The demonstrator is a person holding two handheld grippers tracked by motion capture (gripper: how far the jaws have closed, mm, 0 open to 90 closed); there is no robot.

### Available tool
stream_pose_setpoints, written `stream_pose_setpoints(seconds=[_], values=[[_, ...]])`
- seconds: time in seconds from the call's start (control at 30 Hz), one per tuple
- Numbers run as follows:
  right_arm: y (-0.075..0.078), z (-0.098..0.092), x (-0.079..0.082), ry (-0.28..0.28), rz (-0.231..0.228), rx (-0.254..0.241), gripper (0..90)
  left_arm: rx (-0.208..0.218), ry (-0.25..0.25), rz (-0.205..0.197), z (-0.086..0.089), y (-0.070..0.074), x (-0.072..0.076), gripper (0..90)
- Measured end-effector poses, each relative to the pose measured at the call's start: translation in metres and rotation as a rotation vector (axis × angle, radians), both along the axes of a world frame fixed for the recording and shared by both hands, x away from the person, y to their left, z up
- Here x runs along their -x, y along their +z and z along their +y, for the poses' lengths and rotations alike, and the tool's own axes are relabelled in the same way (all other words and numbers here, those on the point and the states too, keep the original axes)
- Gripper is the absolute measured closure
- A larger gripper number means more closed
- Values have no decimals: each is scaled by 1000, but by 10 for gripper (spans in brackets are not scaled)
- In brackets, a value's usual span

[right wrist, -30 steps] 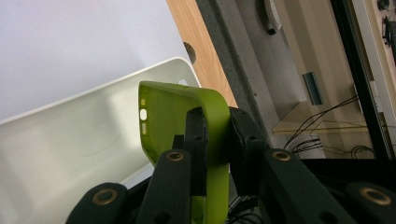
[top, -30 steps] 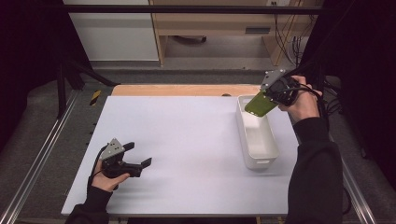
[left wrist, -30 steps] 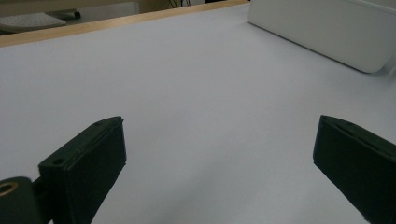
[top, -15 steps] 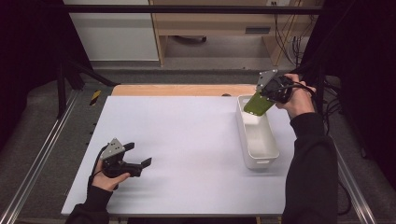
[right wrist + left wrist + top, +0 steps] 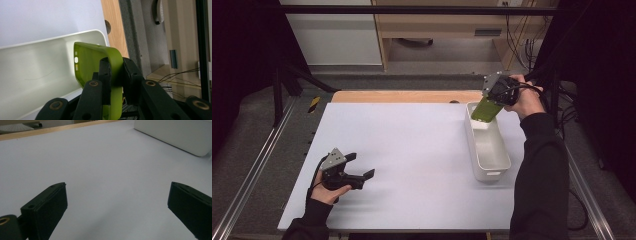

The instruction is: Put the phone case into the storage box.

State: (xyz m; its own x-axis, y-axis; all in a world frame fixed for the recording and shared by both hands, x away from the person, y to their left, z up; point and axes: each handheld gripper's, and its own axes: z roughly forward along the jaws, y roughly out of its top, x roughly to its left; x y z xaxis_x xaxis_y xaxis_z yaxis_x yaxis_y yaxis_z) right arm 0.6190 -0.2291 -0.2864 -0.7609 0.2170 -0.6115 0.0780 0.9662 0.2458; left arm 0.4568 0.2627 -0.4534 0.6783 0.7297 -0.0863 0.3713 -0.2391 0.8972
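A lime-green phone case hangs over the far end of a white oblong bin. My right gripper is shut on one edge of the case, its two black jaws pinching the case's wall. At the table's near left, my left gripper rests low over the white table top, open, with bare table between its jaws. The white bin lies far off from it at the upper right of the left gripper view.
The white table top has a wooden strip along its far edge. Metal rails run along both sides. A wooden shelf unit and cables stand beyond the table.
My right hand has carried the green case a little to the left and down, closer over the bin's far end. The left gripper has stayed where it was.
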Motion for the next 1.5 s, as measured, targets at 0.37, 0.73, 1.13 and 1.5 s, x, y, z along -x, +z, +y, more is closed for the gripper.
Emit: stream_pose_setpoints(seconds=[0.37, 0.73, 1.13, 1.5], values=[[-5, 6, -18, 58, 21, 34, 786, -2, 1, 4, 1, -1, -1, 25], [-16, 14, -34, 90, 49, 77, 786, 3, 6, 9, 3, -2, -2, 25], [-26, 14, -48, 91, 60, 91, 786, -3, 11, 14, 4, -3, -4, 25], [-35, 18, -56, 94, 74, 128, 786, -2, 12, 18, 5, -4, -5, 25]])
